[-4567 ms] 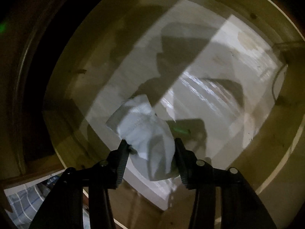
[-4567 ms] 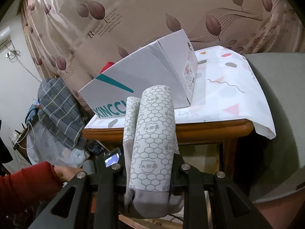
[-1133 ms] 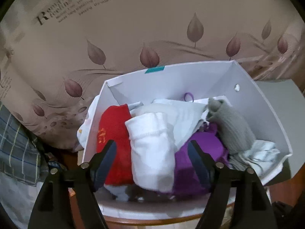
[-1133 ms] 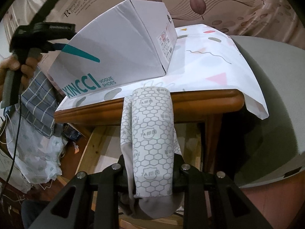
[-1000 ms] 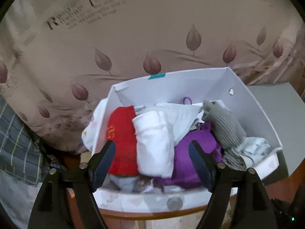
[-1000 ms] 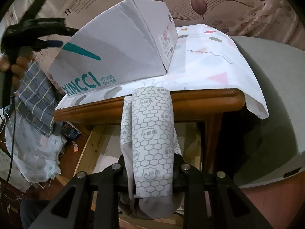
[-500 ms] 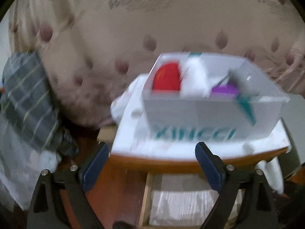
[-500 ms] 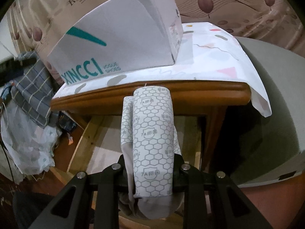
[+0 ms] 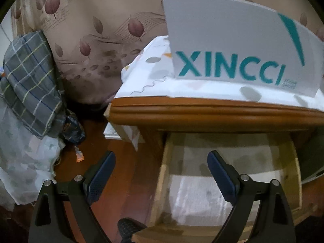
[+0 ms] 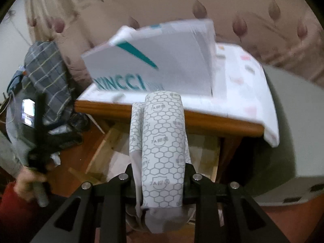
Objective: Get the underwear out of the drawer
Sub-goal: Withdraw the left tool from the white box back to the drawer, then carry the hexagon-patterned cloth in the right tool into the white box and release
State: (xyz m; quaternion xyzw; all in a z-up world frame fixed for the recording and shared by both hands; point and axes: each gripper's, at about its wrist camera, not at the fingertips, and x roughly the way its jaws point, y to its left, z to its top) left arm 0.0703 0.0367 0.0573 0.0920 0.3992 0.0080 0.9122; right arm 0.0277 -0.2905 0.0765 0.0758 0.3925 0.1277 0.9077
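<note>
- Our left gripper (image 9: 161, 167) now hangs in front of the table (image 9: 212, 111), over the open drawer (image 9: 228, 178); a second ago it was above the box (image 9: 239, 46), looking down at the clothes inside.
- Its fingers (image 9: 101, 175) have just been opening and stand wide, with nothing between them.
- Our right gripper (image 10: 160, 174) stays clamped on the rolled underwear (image 10: 163, 141), out of the drawer and in front of the table edge.
- From the right view, the box top now sits lower than before.
- A hand (image 10: 30, 179) in a red sleeve holds the left gripper, left of the table.
</note>
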